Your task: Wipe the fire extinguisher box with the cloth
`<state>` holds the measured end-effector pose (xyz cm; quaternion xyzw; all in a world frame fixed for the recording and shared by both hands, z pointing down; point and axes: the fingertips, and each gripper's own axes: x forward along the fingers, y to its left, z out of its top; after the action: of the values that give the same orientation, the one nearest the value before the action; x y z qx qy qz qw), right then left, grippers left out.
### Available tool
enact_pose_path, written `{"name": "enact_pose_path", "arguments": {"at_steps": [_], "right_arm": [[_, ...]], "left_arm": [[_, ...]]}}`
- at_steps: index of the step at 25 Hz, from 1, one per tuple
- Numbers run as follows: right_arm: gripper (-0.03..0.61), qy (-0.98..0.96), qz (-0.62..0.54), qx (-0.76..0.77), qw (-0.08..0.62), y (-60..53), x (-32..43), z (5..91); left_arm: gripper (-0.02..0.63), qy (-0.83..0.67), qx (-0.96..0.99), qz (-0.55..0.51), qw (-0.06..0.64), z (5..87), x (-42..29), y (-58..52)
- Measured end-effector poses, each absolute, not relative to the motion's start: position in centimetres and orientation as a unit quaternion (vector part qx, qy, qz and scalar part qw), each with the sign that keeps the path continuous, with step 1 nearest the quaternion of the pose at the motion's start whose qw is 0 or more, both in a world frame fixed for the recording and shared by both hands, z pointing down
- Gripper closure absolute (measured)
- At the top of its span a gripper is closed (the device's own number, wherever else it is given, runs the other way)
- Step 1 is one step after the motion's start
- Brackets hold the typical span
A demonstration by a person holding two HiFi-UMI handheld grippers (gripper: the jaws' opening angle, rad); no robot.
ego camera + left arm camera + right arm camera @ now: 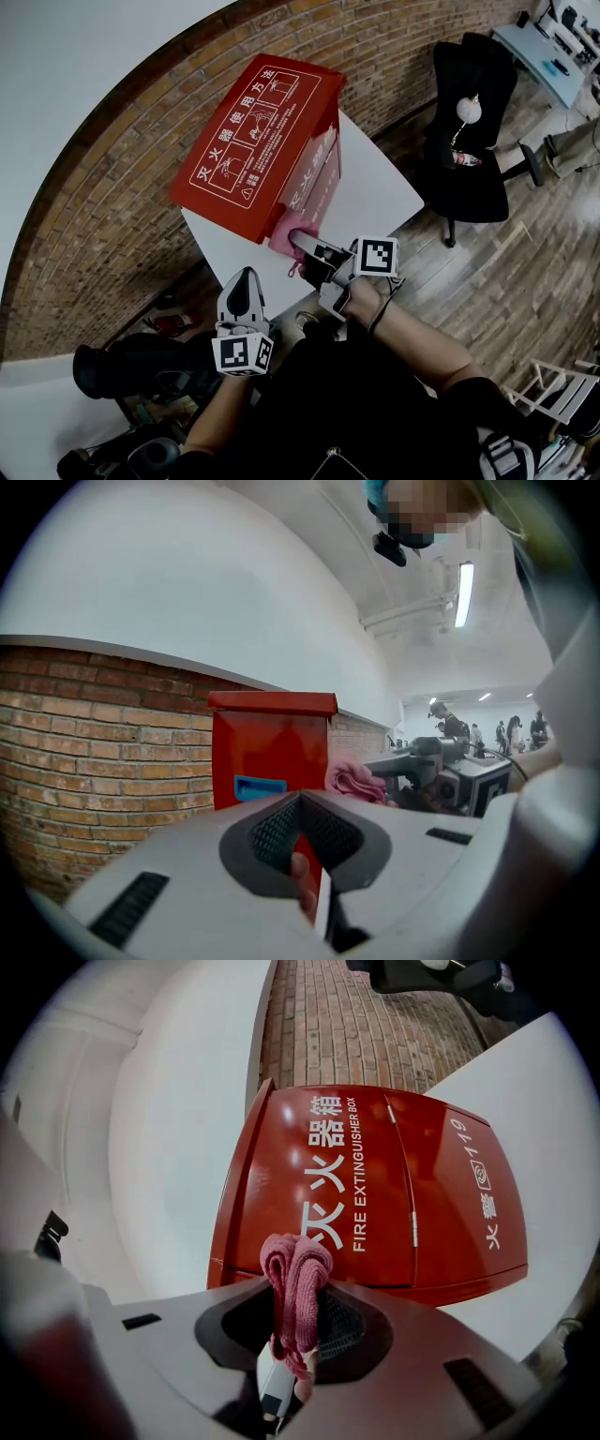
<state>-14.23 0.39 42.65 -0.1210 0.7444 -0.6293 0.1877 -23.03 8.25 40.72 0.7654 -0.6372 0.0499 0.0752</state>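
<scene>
The red fire extinguisher box stands on a white table against a brick wall. My right gripper is shut on a folded pink cloth, which it holds at the lower front edge of the box. In the right gripper view the cloth sticks up between the jaws of the right gripper, with the box front just beyond. My left gripper hangs below the table's near edge, shut and holding nothing. Past the left gripper, the left gripper view shows the box side, the cloth and the right gripper.
The brick wall runs behind the box. A black office chair stands on the wooden floor to the right. Dark bags and gear lie on the floor at the lower left. Several people stand far off.
</scene>
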Motion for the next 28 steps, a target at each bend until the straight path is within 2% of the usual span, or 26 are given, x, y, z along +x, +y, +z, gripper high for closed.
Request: {"name": "enact_pose_path", "arguments": {"at_steps": [28], "right_arm": [[0.476, 0.708, -0.672, -0.164, 0.139, 0.5, -14.0, 49.9]], "left_arm": [[0.586, -0.64, 0.761, 0.058, 0.086, 41.8, -23.1, 7.4]]}}
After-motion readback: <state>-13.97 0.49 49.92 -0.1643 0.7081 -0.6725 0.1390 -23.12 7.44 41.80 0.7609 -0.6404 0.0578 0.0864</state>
